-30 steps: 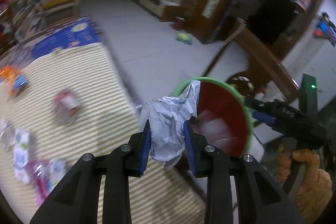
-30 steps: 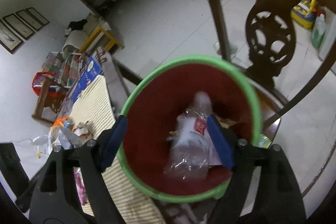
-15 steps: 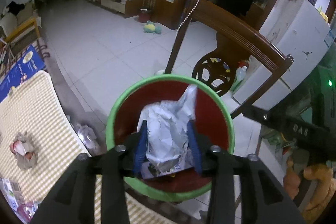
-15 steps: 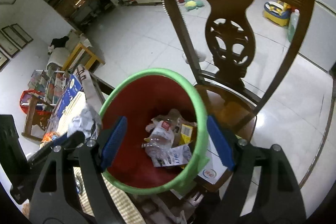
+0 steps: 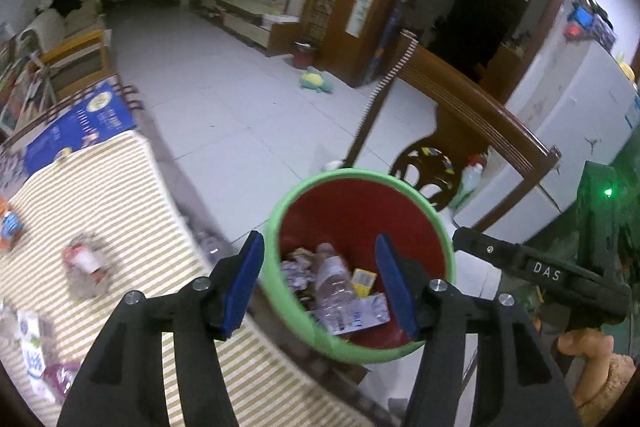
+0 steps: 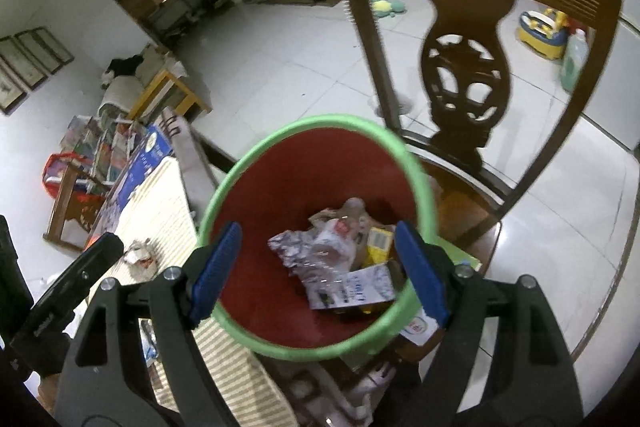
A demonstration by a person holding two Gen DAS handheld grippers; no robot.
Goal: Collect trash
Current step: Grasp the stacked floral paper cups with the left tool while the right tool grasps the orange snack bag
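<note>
A red bin with a green rim (image 5: 412, 193) (image 6: 256, 155) stands on a wooden chair beside the table. Inside lie a crumpled paper wad (image 5: 294, 269) (image 6: 290, 247), a clear plastic bottle (image 5: 332, 285) (image 6: 334, 247), a yellow packet (image 5: 363, 281) and a white carton (image 6: 356, 291). My left gripper (image 5: 320, 287) is open and empty above the bin. My right gripper (image 6: 318, 267) is open and empty, also above the bin. More wrappers (image 5: 84, 265) lie on the striped tablecloth (image 5: 104, 195).
A wooden chair back (image 6: 468, 7) rises behind the bin. Several packets (image 5: 36, 363) lie at the table's left edge, with a blue box (image 5: 76, 127) at its far end. White tiled floor (image 5: 224, 99) lies beyond, with a small toy (image 5: 316, 83).
My left gripper opened and let go of the crumpled paper, which now lies in the bin. The left gripper then drew back a little. The right gripper stayed open over the bin.
</note>
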